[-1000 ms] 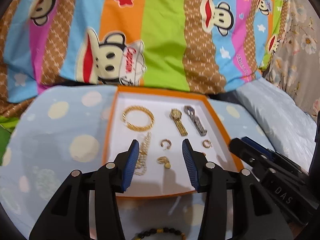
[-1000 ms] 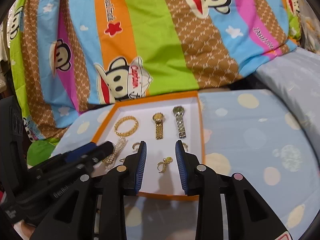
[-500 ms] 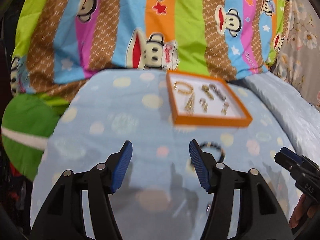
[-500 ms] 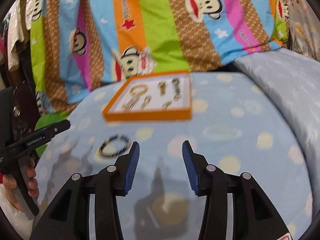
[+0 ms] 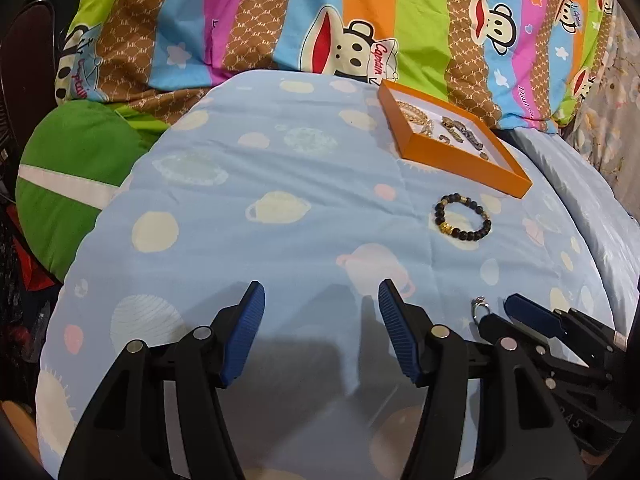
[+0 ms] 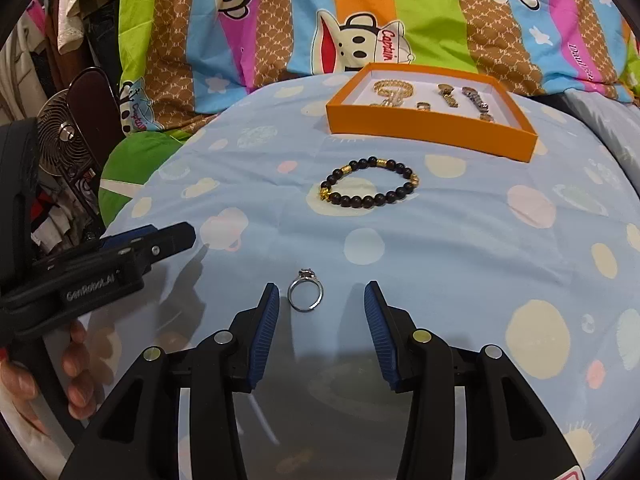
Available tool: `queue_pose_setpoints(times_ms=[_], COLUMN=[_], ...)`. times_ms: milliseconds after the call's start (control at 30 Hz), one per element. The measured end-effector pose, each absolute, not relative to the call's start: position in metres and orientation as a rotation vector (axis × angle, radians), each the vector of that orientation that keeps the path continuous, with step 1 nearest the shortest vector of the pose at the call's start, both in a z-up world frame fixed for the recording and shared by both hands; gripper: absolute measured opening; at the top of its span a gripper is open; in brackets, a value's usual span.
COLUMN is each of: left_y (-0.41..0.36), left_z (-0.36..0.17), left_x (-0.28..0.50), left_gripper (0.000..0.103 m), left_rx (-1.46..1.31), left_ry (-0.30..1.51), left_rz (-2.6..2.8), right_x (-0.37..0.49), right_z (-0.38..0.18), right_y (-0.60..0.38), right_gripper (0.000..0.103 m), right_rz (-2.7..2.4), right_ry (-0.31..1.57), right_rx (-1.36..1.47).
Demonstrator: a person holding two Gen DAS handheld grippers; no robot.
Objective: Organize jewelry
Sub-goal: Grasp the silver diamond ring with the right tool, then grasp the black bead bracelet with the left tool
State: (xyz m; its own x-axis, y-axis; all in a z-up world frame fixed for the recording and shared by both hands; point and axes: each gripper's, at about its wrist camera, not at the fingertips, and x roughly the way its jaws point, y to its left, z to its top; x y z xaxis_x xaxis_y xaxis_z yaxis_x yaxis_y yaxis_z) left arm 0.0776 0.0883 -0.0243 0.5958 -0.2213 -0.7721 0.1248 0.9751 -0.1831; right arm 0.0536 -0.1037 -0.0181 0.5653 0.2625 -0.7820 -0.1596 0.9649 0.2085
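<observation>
An orange tray [image 6: 424,132] [image 5: 456,158] with gold bangles, watches and small rings inside sits at the far side of the blue bedspread. A black-and-gold bead bracelet [image 6: 370,182] [image 5: 462,218] lies on the cloth just in front of it. Nearer me, a silver ring [image 6: 305,291] [image 5: 479,309] rests on the cloth, just ahead of my right gripper [image 6: 320,300], close to its left finger. That gripper is open and holds nothing. My left gripper [image 5: 322,300] is open over bare cloth, well left of the ring and bracelet.
A striped cartoon-monkey blanket [image 6: 360,12] rises behind the tray. A green cushion [image 5: 72,176] lies at the left edge of the bed, with a small fan [image 6: 60,136] beyond it. A hand [image 6: 76,368] holds the left gripper body. A grey pillow [image 5: 580,184] sits right.
Both grippers have pulled back from over the tray toward the near side of the bed. Their jaws have widened. The bracelet and the silver ring have come into view.
</observation>
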Motion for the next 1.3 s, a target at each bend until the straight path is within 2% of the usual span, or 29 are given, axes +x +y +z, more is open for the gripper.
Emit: queue_pose_setpoints(times_ms=[67,233,300,700,800,933,1300], left_y=[0.089,0.088,0.088,0.066,0.04,-0.003,-0.045], left_z=[-0.026,-0.026,-0.026,-0.012,-0.005,-0.002,-0.021], left_x=[0.077,0.078,0.078,0.085,0.091,0.109,0.15], left_gripper=[0.057,0.057,0.057,0.058,0.067,0.067,0.067], left_rx=[-0.121,-0.114,-0.116,-0.102,-0.07,-0.006,0.003], left_ry=[0.913,0.91,0.91,0.902,0.886,0.873,0.927], left_rz=[-0.203,-0.207,-0.21,-0.279,-0.329,-0.366,-0.363], right_x=[0.058,0.062,0.061,0.044,0.038,0.032,0.034], right_z=[-0.018,-0.019,-0.019,-0.014,-0.012,-0.012,-0.021], right_y=[-0.102,-0.088,-0.084,-0.129,-0.153,-0.179,-0.201], right_gripper=[0.041,0.022,0.019,0.018,0.018,0.019,0.019], right_rz=[0.242,0.225,0.221,0.148,0.098,0.046,0.04], right_ry=[0.94,0.95,0.949,0.918,0.913,0.906,0.909], right_rx=[0.105,0.028,0.0,0.092,0.119,0.153,0.224])
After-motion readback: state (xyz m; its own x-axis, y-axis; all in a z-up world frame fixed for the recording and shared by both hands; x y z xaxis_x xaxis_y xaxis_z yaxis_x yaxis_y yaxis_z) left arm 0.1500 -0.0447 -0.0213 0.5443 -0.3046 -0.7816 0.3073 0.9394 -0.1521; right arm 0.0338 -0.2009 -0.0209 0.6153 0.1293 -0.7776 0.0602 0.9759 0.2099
